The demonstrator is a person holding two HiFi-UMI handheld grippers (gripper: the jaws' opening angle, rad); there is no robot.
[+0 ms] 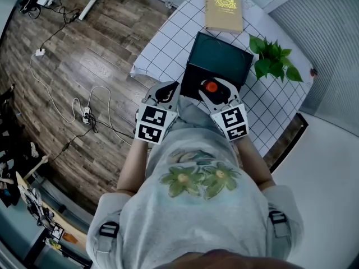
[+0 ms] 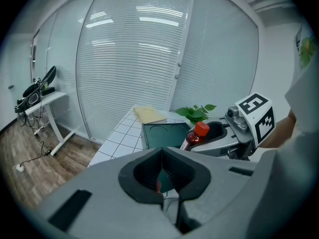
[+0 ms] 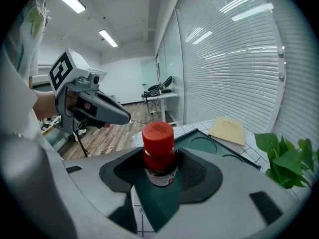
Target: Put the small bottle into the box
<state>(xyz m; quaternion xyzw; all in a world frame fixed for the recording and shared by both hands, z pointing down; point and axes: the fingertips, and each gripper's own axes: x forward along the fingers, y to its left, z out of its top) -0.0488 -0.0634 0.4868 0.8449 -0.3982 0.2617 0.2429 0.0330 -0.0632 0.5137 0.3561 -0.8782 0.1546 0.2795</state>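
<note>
A person stands at a table (image 1: 168, 41) covered in a white grid-pattern cloth, holding a gripper in each hand; the right gripper (image 1: 216, 88) pinches a small dark bottle (image 3: 159, 156) between its two padded jaws; the bottle stands upright, long axis vertical, red cap pointing up; it hangs over the near edge of an open dark green box (image 1: 221, 55) on the table; the left gripper (image 2: 162, 156), just beside it, has its jaws pressed together on nothing; a yellow book (image 1: 223, 10) and a leafy green plant (image 1: 275, 60) lie beyond.
</note>
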